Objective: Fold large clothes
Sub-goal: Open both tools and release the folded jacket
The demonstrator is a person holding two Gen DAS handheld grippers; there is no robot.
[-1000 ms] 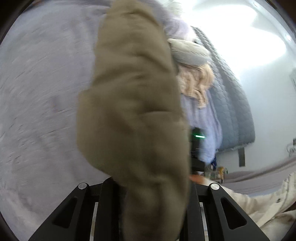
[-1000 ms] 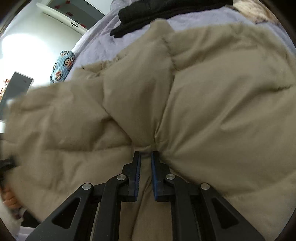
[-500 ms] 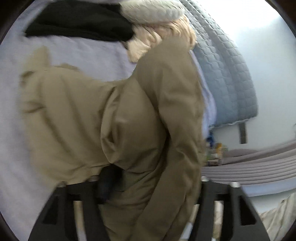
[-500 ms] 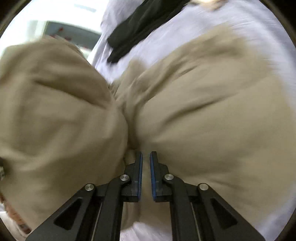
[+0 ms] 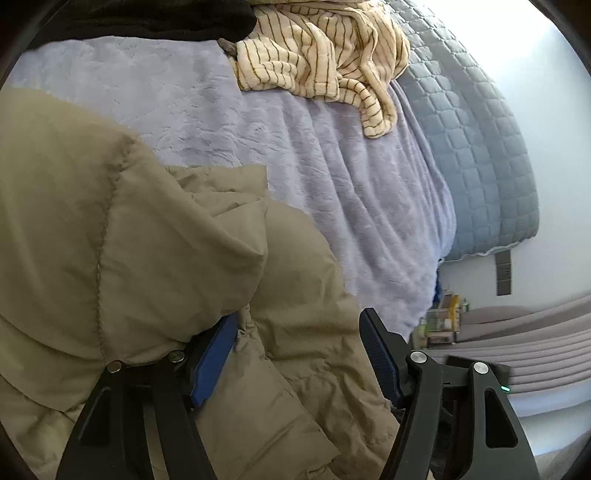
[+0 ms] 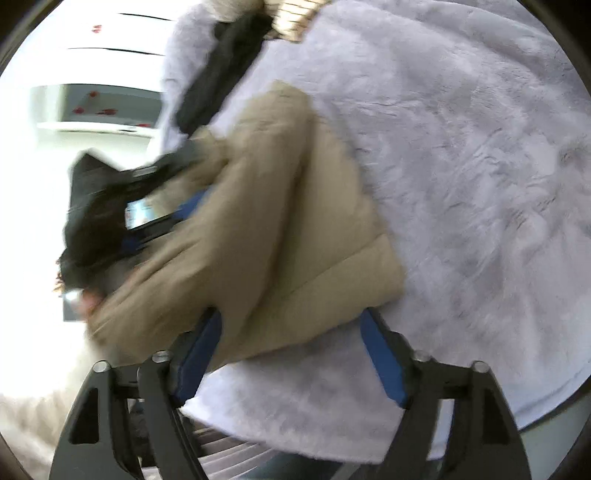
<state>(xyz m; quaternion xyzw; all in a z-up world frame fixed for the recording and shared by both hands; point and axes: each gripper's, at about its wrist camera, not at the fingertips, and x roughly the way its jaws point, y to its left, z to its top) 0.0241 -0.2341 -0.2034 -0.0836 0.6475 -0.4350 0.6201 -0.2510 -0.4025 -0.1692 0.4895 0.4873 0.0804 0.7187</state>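
Two layers of the puffy khaki quilted jacket [image 5: 155, 280] lie doubled over each other on the pale lilac plush blanket [image 5: 332, 177], so at least one fold looks done, as I judge it. From my right wrist view the jacket [image 6: 280, 221] reads as a compact bundle, though blur keeps me from telling how neat its edges are.

My left gripper [image 5: 295, 354] stands spread, its blue pads apart; jacket fabric bulges between them, and one flap drapes over the pad on the jacket's thicker side, but neither pad presses in. My right gripper [image 6: 291, 354] is opening at this moment, with the near corner of the bundle lying between the pads and no pinch on it. My other tool shows blurred at the jacket's far side in that view.

Beyond the jacket, toward the head of the blanket, sit a cream sweater with thin brown stripes [image 5: 325, 55] and a black garment [image 5: 140, 18], both unfolded heaps. So I reckon the jacket is close to finished, perhaps needing a tidy or one more fold, and those two are left.
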